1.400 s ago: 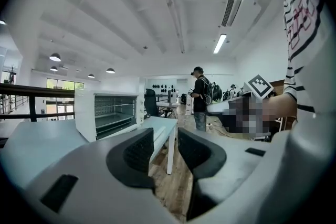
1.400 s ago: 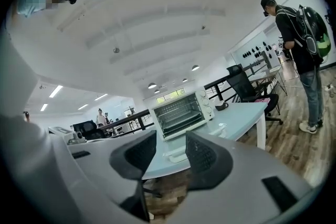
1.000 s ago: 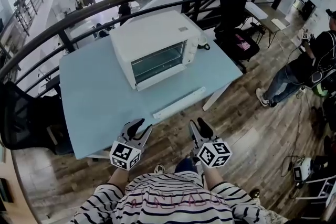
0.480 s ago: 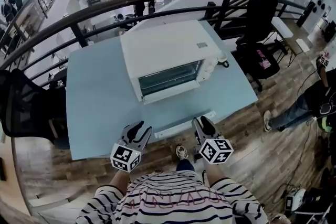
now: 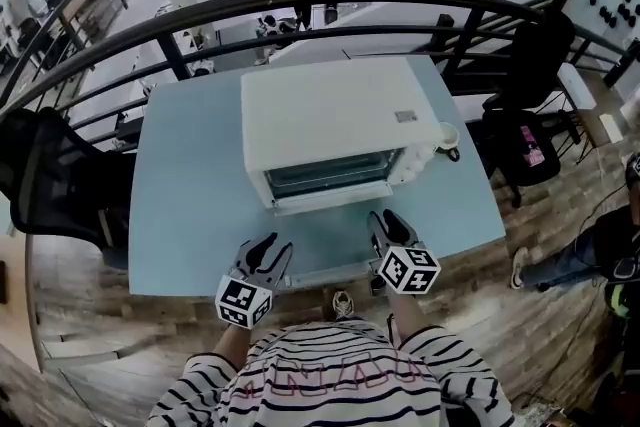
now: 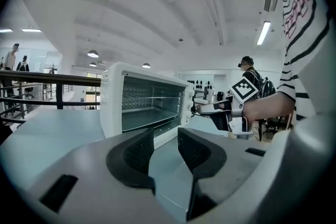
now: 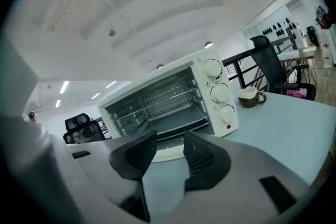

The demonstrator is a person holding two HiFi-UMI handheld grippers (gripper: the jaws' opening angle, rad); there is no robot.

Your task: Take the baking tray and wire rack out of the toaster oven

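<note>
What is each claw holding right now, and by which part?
Nothing. The left claw and the right claw both stand open with only air between the jaws, in front of the toaster oven and not touching it.

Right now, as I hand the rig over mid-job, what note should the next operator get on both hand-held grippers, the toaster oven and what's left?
Left hand-held gripper: jaws apart, empty, over the near edge of the blue table.
Right hand-held gripper: jaws apart, empty, closer to the toaster oven.
Wire rack sits inside, with what looks like the baking tray under it; the glass door looks shut.
Done: nothing is out.
Left: open the door, take out tray and rack.
</note>
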